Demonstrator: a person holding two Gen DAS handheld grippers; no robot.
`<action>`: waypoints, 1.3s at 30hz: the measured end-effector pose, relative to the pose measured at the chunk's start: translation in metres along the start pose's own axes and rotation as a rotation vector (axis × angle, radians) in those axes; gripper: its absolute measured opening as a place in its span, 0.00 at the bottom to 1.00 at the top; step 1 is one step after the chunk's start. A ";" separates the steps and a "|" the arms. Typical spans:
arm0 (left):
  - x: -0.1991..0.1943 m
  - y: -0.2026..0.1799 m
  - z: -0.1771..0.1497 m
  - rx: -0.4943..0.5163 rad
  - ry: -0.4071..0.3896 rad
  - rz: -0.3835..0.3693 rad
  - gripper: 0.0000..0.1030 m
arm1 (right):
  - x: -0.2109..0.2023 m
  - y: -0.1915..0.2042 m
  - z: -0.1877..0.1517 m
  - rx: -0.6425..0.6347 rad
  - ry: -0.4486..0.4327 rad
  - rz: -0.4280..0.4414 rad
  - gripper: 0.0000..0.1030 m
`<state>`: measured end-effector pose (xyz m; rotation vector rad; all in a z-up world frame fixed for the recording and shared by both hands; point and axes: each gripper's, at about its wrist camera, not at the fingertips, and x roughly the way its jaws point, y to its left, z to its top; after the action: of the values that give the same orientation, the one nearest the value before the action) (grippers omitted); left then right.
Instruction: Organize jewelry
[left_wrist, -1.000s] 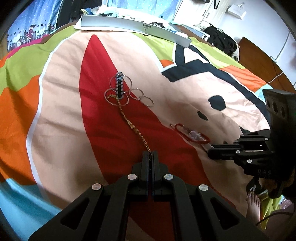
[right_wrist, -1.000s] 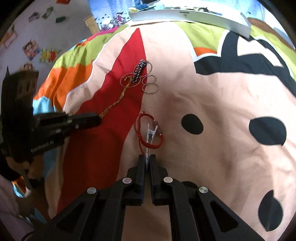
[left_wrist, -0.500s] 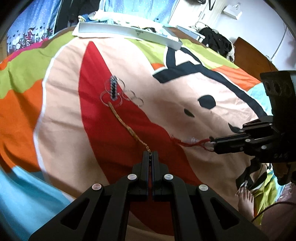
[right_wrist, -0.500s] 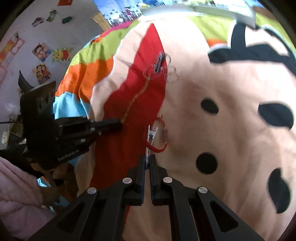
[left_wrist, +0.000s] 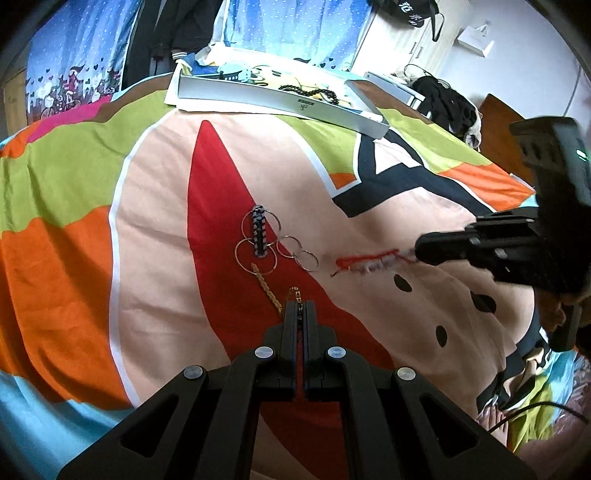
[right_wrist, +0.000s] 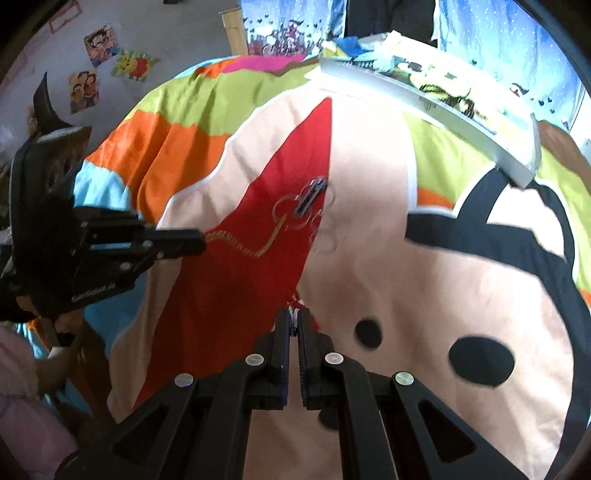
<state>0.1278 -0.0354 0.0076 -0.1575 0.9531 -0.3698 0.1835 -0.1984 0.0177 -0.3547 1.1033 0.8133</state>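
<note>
My left gripper is shut on one end of a gold chain, which trails back over the bedspread to a cluster of silver hoops and a dark beaded bracelet. My right gripper is shut on a red cord bracelet with clear beads, which hangs lifted off the cover. In the right wrist view the left gripper holds the gold chain stretched towards the hoops; only a scrap of red cord shows at my right fingertips.
A white shallow box with dark beads inside lies at the far end of the bed, also the white box in the right view. The colourful bedspread covers everything. Clothes and a wooden board stand at the far right.
Both grippers have risen. The red bracelet has come off the bedspread and now hangs from the right gripper. The gold chain's held end has lifted while its far end stays by the hoops.
</note>
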 end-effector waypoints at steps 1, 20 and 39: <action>0.001 0.002 0.001 -0.004 0.001 -0.001 0.00 | 0.001 -0.005 0.004 0.015 -0.014 -0.001 0.04; 0.036 0.024 0.012 -0.049 0.039 -0.034 0.00 | 0.056 -0.101 0.004 0.420 -0.033 0.105 0.05; 0.054 0.030 0.005 -0.056 0.051 -0.033 0.00 | 0.056 -0.062 -0.011 0.176 -0.038 -0.029 0.19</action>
<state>0.1671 -0.0282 -0.0401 -0.2162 1.0127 -0.3793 0.2334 -0.2241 -0.0451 -0.2065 1.1228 0.6893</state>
